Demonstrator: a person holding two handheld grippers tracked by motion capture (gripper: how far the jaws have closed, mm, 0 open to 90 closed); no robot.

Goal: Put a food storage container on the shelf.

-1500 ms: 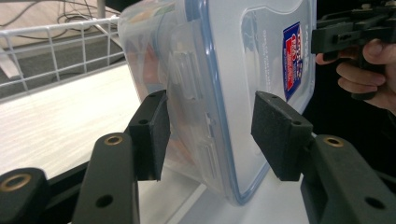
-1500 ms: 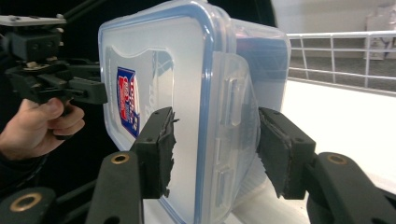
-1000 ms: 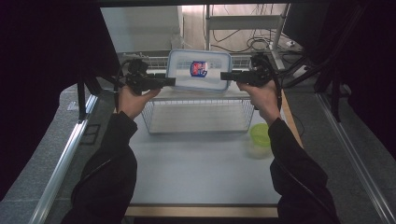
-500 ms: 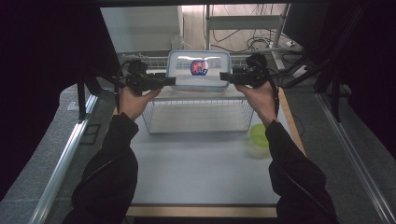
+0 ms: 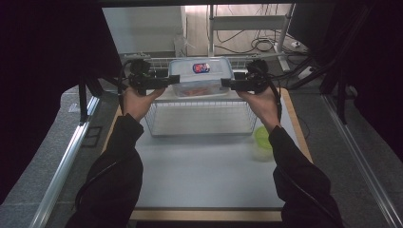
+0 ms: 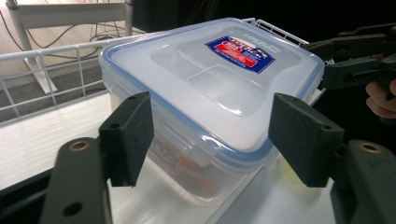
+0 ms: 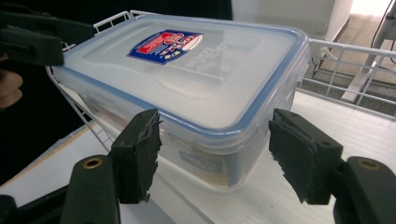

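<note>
One pale table (image 5: 204,180), running from the near edge to the far end. On its far half, one wire basket (image 5: 199,127), rectangular and open at the top.

At the far end of that basket, level with its rim, one clear plastic box (image 5: 200,78) with a blue-edged lid clipped on. Something reddish inside, too blurred to name. Impossible to tell whether resting on the wire or lifted off it.

Two grippers, one at each short end of the box, each held from below by one hand in a dark sleeve. Left gripper (image 5: 173,81) at the box's left end, right gripper (image 5: 227,84) at its right end, both aimed inward toward each other.

In the left gripper view, jaws spread wide, two black pads (image 6: 128,130) flanking a corner of the box, the corner sitting between them. In the right gripper view, the same wide spread, two pads (image 7: 140,149) on either side of the opposite end. No firm clamp on either side; contact between pads and plastic too close to call.

To the right of the basket, near the right forearm, one small tub (image 5: 262,142) with a green lid, standing apart from the wire.

On the box lid, one red and blue label (image 5: 201,68), near the middle.
</note>
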